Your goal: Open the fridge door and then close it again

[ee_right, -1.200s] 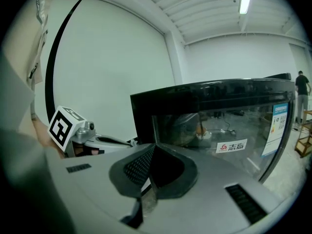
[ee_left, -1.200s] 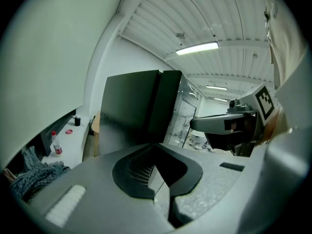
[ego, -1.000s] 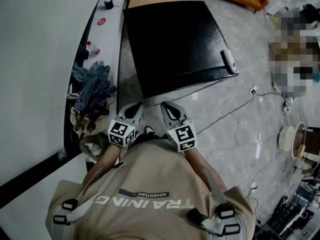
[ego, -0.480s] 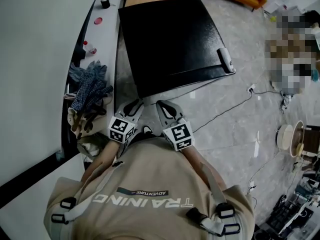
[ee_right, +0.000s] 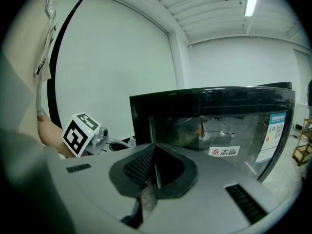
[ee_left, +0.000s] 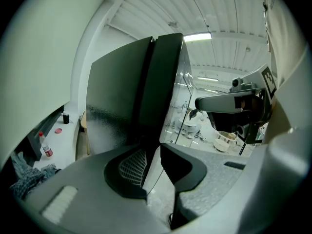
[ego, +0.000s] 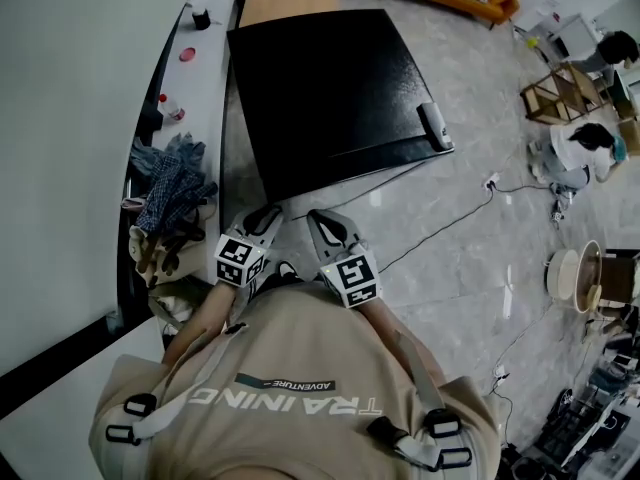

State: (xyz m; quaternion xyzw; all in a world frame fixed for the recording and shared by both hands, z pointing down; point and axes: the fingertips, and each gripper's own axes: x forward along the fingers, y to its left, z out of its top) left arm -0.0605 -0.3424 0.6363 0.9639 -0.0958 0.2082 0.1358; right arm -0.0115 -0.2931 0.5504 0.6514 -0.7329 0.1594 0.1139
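We hold both grippers side by side in front of our chest, short of the black fridge [ego: 330,98] and not touching it. The left gripper [ego: 266,214] is released, with a narrow gap between its jaws and only floor behind it. The right gripper [ego: 323,220] is clenched, its jaw tips meeting on nothing. The fridge stands on the grey floor [ego: 450,268], just beside the long edge of the white counter [ego: 215,78]. Its door looks flush with the body, and the handle [ego: 433,126] sits at the door's right corner. A crumpled cloth [ego: 170,173] lies at the counter's near end. A small bottle [ego: 168,108] stands by the counter's wall-side edge. A cable [ego: 440,228] runs across the floor to our right.
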